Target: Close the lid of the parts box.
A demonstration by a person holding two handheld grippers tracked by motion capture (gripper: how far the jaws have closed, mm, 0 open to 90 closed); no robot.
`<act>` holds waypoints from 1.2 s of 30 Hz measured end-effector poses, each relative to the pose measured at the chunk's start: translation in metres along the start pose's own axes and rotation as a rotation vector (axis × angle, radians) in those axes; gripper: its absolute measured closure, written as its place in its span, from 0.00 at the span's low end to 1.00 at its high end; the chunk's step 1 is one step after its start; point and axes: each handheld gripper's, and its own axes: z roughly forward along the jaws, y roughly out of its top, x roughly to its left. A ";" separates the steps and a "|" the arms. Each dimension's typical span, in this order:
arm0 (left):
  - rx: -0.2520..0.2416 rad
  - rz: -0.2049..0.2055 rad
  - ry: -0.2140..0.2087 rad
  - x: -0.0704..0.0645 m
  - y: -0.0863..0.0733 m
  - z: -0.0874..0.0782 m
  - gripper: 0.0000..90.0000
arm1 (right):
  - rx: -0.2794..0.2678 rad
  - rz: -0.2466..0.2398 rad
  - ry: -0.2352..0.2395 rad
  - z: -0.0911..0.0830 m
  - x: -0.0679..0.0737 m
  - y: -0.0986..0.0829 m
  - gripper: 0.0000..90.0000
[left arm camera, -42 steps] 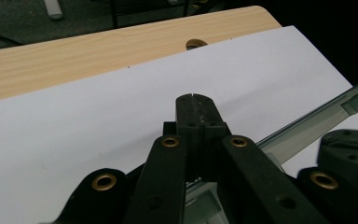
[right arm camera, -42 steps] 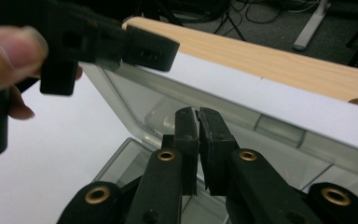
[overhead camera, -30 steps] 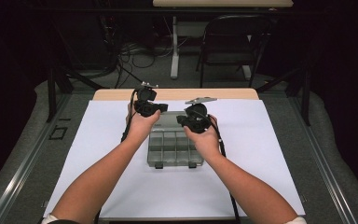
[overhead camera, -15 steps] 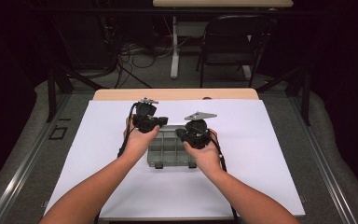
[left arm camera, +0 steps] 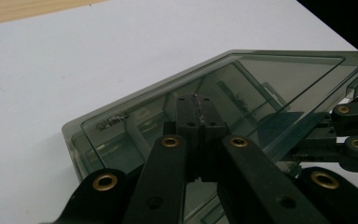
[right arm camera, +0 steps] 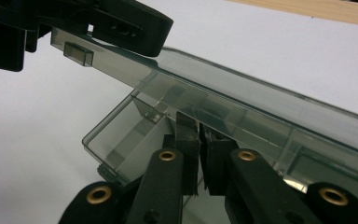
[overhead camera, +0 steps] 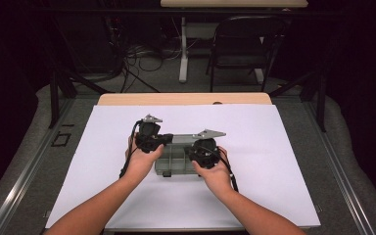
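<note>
Smoky compartment box [overhead camera: 176, 159] lay mid-table on the white sheet [overhead camera: 284, 161], between my hands | my gripper views showed its lid [left arm camera: 242, 88] raised and tilted, too small to tell from above | left gripper [left arm camera: 196, 112] pressed together over the lid; right gripper [right arm camera: 199, 135] nearly closed at the tray wall | forearms converged from below | chair [overhead camera: 245, 44] behind.

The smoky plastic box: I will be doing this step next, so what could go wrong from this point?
The left gripper pinches only the thin edge of the half-raised lid; it could slip and let the lid drop shut. The right gripper clamps a thin wall of the box base, so uneven pulling might twist the hinge or drag the light box across the white sheet.
</note>
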 end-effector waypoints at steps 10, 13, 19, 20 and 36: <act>-0.035 0.015 -0.005 -0.005 -0.022 0.002 1.00 | -0.002 -0.015 0.002 0.003 0.007 -0.022 0.96; -0.038 0.012 -0.009 -0.005 -0.026 0.002 1.00 | -0.005 -0.014 0.006 0.003 0.007 -0.027 0.96; -0.036 0.034 -0.008 -0.008 -0.034 0.004 1.00 | 0.005 -0.015 0.007 0.005 0.009 -0.036 0.95; -0.035 0.035 -0.006 -0.009 -0.035 0.005 1.00 | 0.006 -0.013 0.009 0.006 0.010 -0.038 0.95; -0.074 0.012 -0.020 -0.007 -0.053 0.005 1.00 | 0.005 0.004 0.010 -0.001 0.006 -0.054 0.93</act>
